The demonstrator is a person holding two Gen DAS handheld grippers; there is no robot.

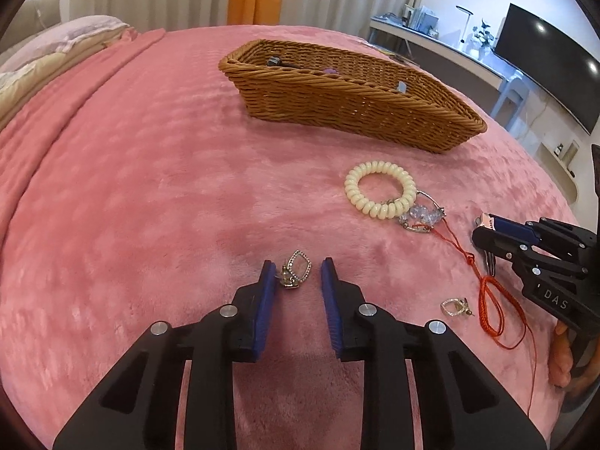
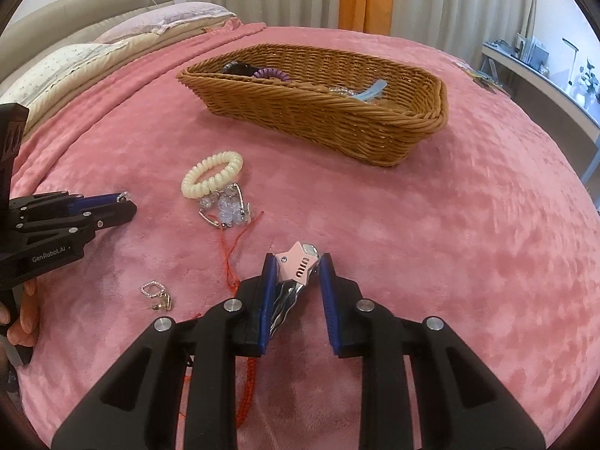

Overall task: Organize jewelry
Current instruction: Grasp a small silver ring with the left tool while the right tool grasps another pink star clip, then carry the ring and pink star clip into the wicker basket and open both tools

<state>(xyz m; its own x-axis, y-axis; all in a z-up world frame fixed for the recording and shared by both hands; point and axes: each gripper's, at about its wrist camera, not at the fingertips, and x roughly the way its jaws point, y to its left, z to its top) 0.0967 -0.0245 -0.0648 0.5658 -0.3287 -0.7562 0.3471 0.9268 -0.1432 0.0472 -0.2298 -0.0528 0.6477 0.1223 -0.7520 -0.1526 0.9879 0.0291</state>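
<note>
My left gripper (image 1: 298, 266) is open low over the pink blanket, its blue pads either side of a sparkly earring (image 1: 294, 270) that lies against the left pad. My right gripper (image 2: 296, 264) is open around a pink hair clip (image 2: 298, 264) with a silver wavy prong; the clip touches both pads near the tips. In the left wrist view the right gripper (image 1: 483, 230) sits at the right with the pink clip (image 1: 487, 221) at its tip. A second earring (image 1: 455, 306) (image 2: 155, 294) lies between the grippers.
A wicker basket (image 1: 348, 107) (image 2: 337, 127) stands farther back, holding a purple coil tie (image 2: 270, 74), a blue clip and dark items. A cream coil hair tie (image 1: 380, 189) (image 2: 212, 178), a crystal bracelet (image 1: 422, 217) and a red cord (image 1: 495, 300) lie on the blanket.
</note>
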